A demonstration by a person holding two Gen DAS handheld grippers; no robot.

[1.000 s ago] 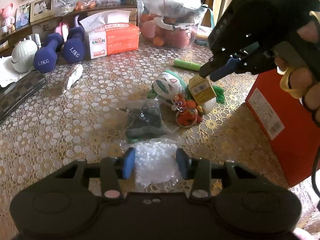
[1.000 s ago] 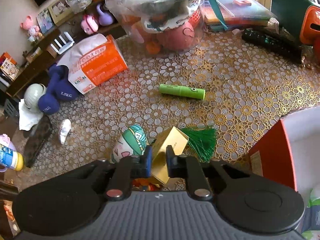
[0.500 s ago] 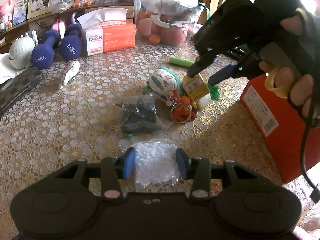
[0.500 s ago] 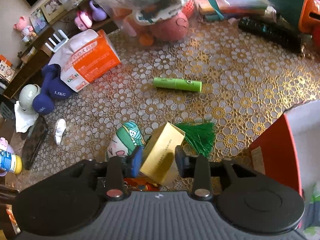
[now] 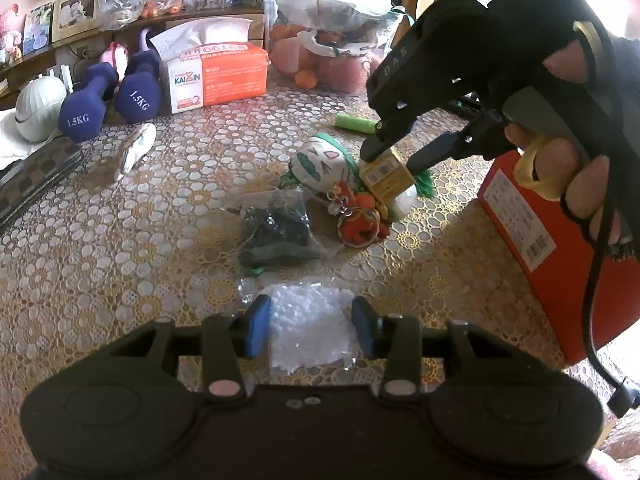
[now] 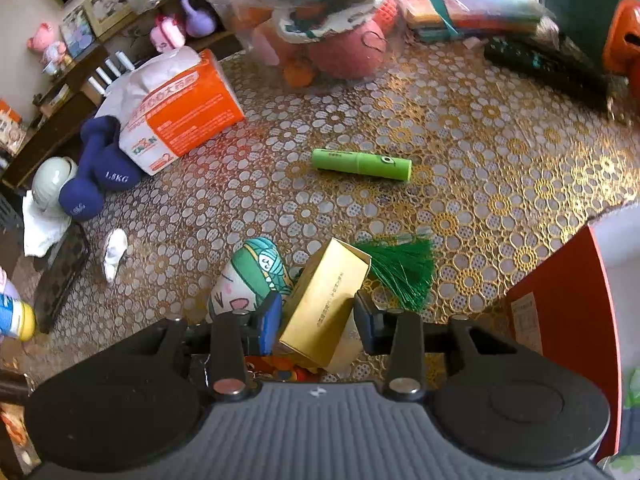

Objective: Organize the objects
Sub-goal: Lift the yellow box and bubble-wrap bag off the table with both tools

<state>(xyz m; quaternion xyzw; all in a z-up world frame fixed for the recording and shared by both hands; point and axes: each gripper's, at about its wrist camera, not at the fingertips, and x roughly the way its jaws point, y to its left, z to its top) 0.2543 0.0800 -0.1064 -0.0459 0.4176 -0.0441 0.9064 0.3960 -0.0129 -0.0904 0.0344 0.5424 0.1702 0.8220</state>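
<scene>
A small gold box (image 6: 326,306) lies tilted between the open fingers of my right gripper (image 6: 318,320); it also shows in the left wrist view (image 5: 386,176), resting on a pile with a green-and-white plush (image 5: 320,160), an orange keychain (image 5: 358,226) and a green tassel (image 6: 400,272). My left gripper (image 5: 308,324) is open, its fingers on either side of a clear bag of white beads (image 5: 310,328) on the table. A bag of dark items (image 5: 276,232) lies just beyond. A green tube (image 6: 362,165) lies farther back.
A red box (image 5: 552,248) stands at the right. A tissue pack (image 5: 218,72), two blue dumbbells (image 5: 108,100), a white helmet (image 5: 40,108) and a bagged heap of fruit (image 5: 332,60) line the back. A remote (image 6: 548,66) lies at far right.
My right gripper has opened: it was shut on the gold box a second ago, and the box now rests loose between its fingers on the pile. My left gripper has stayed put.
</scene>
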